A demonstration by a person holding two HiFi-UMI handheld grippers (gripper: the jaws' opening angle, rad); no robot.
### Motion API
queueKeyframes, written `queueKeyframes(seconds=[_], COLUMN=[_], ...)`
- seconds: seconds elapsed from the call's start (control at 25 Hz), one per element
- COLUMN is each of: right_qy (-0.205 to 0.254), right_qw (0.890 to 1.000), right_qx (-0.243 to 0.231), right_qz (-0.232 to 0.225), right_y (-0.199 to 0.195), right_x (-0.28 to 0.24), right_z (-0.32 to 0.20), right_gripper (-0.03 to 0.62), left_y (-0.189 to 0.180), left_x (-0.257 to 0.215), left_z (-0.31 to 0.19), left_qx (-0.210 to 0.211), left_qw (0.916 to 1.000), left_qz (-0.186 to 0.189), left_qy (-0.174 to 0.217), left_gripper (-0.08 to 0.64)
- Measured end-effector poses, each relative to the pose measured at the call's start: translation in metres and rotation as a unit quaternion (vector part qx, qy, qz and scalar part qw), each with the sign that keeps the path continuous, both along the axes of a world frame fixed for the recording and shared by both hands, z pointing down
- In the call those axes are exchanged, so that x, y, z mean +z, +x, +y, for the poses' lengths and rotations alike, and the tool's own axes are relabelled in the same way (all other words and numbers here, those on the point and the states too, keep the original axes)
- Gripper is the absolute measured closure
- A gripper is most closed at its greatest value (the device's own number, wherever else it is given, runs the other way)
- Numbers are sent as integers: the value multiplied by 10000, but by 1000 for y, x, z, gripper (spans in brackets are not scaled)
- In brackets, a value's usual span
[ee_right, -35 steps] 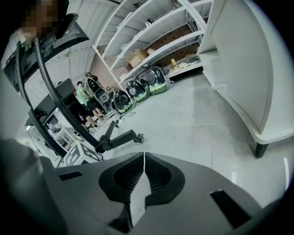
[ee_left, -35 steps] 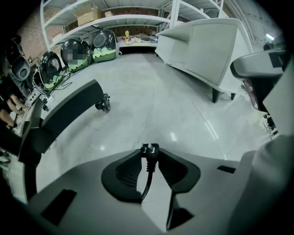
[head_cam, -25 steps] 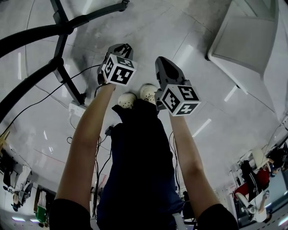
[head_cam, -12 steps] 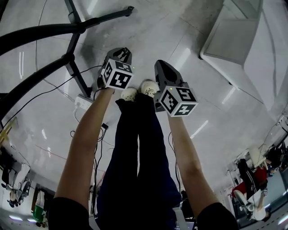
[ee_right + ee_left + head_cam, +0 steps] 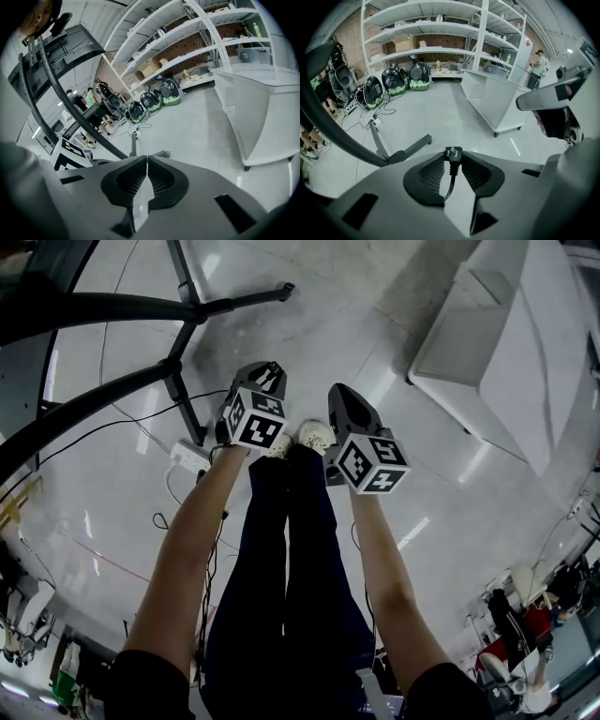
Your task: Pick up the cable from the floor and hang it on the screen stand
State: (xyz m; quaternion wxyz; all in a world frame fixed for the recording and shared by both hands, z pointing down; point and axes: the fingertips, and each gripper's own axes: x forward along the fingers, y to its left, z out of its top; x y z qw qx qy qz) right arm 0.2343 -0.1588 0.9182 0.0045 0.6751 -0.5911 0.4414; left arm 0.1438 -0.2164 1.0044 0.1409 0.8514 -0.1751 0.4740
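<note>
While our left gripper [image 5: 265, 379] was clenched on the plug end of the cable [image 5: 451, 180] and our right gripper [image 5: 146, 161] was closed on nothing, we judged it best to keep that grip firm and guide the cable over the screen stand [image 5: 112, 307] slowly.

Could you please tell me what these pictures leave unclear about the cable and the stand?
- Cable beyond the plug: left gripper view, hidden behind the left gripper itself.
- Screen stand top: head view, cut off by the frame edges.
- Shelf items: left gripper view, too small.
</note>
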Motion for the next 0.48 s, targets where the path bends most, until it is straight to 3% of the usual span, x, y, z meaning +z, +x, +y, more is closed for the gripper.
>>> queueKeyframes(seconds=[0.48], right_qy=[224], right_qw=[9996], right_qx=[152], right_qz=[-44], right_y=[-14], right_x=[-100], right_z=[9], right_gripper=[568], left_y=[-16], left_x=[-111], left_z=[3], left_qx=[-441], left_qw=[9983], left_qz=[387], left_qy=[3], left_gripper=[439])
